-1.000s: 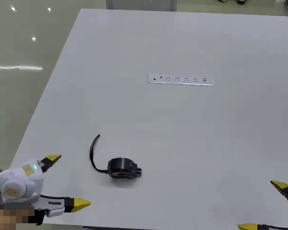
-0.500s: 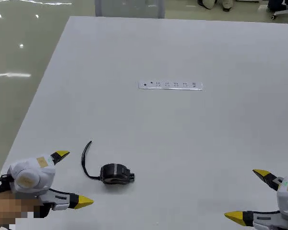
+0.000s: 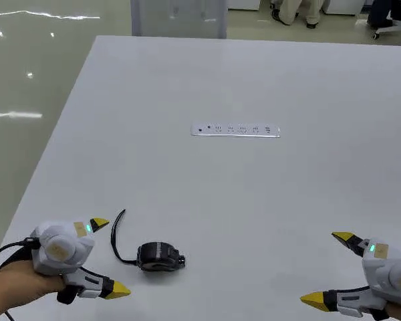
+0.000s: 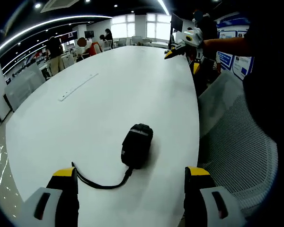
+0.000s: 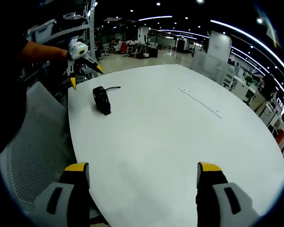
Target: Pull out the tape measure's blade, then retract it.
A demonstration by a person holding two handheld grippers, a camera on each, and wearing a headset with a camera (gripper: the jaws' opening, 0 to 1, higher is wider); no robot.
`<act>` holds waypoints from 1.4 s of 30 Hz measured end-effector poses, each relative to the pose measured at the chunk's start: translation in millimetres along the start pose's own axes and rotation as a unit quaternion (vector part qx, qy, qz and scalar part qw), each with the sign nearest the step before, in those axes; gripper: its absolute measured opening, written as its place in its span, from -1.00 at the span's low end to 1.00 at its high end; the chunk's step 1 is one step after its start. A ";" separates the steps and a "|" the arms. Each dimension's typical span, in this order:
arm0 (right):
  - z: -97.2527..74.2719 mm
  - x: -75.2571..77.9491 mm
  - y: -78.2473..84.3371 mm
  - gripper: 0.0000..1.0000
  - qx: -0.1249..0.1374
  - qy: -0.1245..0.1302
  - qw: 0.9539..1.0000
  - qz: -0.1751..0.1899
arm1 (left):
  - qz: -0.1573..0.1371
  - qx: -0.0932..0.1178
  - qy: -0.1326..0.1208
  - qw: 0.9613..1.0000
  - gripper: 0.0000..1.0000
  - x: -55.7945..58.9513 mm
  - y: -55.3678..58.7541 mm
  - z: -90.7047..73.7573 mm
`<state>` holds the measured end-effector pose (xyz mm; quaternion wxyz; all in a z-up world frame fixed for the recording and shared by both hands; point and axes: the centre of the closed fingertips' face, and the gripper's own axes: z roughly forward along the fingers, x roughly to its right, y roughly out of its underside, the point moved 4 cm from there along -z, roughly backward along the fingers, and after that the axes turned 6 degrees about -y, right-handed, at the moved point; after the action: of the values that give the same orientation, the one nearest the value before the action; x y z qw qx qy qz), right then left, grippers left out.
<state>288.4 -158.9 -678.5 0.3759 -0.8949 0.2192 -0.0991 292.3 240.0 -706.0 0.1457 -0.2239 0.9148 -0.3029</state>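
A black tape measure lies on a white surface, just ahead of the left hand-held gripper, whose yellow-tipped jaws are spread wide and hold nothing. The tape measure's black strap curls back toward those jaws. The right hand-held gripper is also wide open and empty, with the tape measure well apart from it, off to its left.
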 end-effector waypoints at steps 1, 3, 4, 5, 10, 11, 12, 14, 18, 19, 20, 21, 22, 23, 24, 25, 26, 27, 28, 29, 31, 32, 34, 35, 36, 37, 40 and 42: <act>5.2 0.5 -1.8 0.93 0.000 -0.001 1.000 -0.002 | 0.018 -0.006 0.002 1.000 0.75 -0.1 -4.1 6.1; 14.3 0.7 -3.5 0.94 -0.008 -0.010 1.000 0.002 | 0.030 -0.015 0.016 0.999 0.72 2.7 -10.7 14.7; 18.0 0.7 -4.1 0.95 -0.007 -0.013 1.000 0.002 | 0.032 -0.015 0.021 0.999 0.71 3.7 -13.9 17.6; 21.7 1.0 -4.2 0.95 -0.006 -0.016 1.000 0.001 | 0.035 -0.014 0.024 0.999 0.70 4.2 -17.2 20.3; 40.0 -4.3 -3.4 0.94 -0.027 -0.036 0.999 -0.013 | 0.091 -0.032 0.041 0.995 0.43 8.0 -27.8 32.0; 41.4 -6.0 -4.1 0.93 -0.031 -0.041 0.999 -0.018 | 0.093 -0.036 0.041 0.994 0.42 8.0 -28.6 34.3; 42.5 -9.7 -7.3 0.93 -0.036 -0.048 0.998 -0.026 | 0.108 -0.035 0.039 0.993 0.40 7.2 -31.5 36.6; 44.9 -12.0 -12.1 0.93 -0.037 -0.055 0.997 -0.038 | 0.111 -0.038 0.043 0.992 0.36 8.3 -36.1 39.7; 49.6 -13.7 -23.9 0.92 -0.033 -0.065 0.996 -0.051 | 0.121 -0.061 0.062 0.989 0.34 13.3 -35.0 47.2; 51.0 -14.1 -26.6 0.92 -0.033 -0.068 0.996 -0.052 | 0.126 -0.069 0.064 0.988 0.33 13.7 -33.7 49.0; 52.9 -13.8 -28.4 0.92 -0.033 -0.070 0.996 -0.052 | 0.127 -0.075 0.061 0.987 0.31 13.1 -33.3 51.7; 55.2 -15.8 -34.2 0.91 -0.028 -0.078 0.995 -0.057 | 0.125 -0.086 0.052 0.987 0.27 12.1 -33.5 55.8; 56.7 -17.4 -37.8 0.89 -0.028 -0.083 0.994 -0.060 | 0.125 -0.093 0.048 0.987 0.23 11.2 -33.3 58.2; 59.7 -20.7 -42.8 0.87 -0.029 -0.093 0.993 -0.059 | 0.128 -0.103 0.040 0.986 0.18 9.3 -32.8 62.1; 61.9 -23.7 -46.1 0.85 -0.028 -0.101 0.993 -0.055 | 0.129 -0.101 0.039 0.986 0.14 9.4 -33.9 64.6; 64.8 -25.8 -49.4 0.87 -0.026 -0.106 0.993 -0.054 | 0.128 -0.100 0.040 0.986 0.13 9.8 -34.5 66.4; 69.9 -28.6 -52.2 0.87 -0.026 -0.113 0.992 -0.056 | 0.121 -0.102 0.044 0.986 0.13 10.5 -33.5 68.5; 72.9 -30.9 -53.5 0.86 -0.029 -0.119 0.991 -0.060 | 0.114 -0.106 0.050 0.987 0.13 11.7 -31.9 69.6; 77.5 -33.1 -56.2 0.86 -0.031 -0.122 0.990 -0.063 | 0.113 -0.109 0.052 0.986 0.13 11.8 -30.9 71.0; 80.6 -33.7 -58.6 0.85 -0.032 -0.122 0.990 -0.065 | 0.116 -0.109 0.051 0.986 0.14 11.7 -31.1 70.9; 87.3 -35.5 -65.3 0.80 -0.029 -0.127 0.988 -0.077 | 0.119 -0.108 0.053 0.986 0.14 10.6 -31.8 71.5; 90.4 -35.5 -68.1 0.79 -0.028 -0.127 0.988 -0.078 | 0.119 -0.107 0.056 0.986 0.14 10.5 -32.4 71.9; 99.4 -37.5 -74.3 0.78 -0.028 -0.133 0.987 -0.084 | 0.130 -0.103 0.060 0.984 0.10 10.8 -34.4 73.2; 103.2 -38.5 -75.8 0.77 -0.030 -0.135 0.986 -0.089 | 0.136 -0.104 0.063 0.983 0.06 10.1 -34.7 74.2; 109.0 -40.6 -76.3 0.76 -0.037 -0.141 0.985 -0.095 | 0.146 -0.106 0.067 0.981 -0.02 11.0 -35.0 75.7; 112.9 -42.1 -76.8 0.75 -0.042 -0.144 0.984 -0.097 | 0.162 -0.115 0.072 0.977 -0.09 12.2 -33.5 76.3; 127.0 -49.3 -78.7 0.76 -0.051 -0.156 0.981 -0.102 | 0.185 -0.120 0.086 0.972 -0.26 20.4 -35.0 78.8; 136.2 -54.2 -77.1 0.76 -0.063 -0.164 0.978 -0.108 | 0.196 -0.131 0.091 0.967 -0.31 22.9 -33.0 80.4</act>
<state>311.5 0.0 -719.0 0.3369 -0.9392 0.0622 0.0230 315.6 165.7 -750.8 0.0882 -0.0287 0.9820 -0.1647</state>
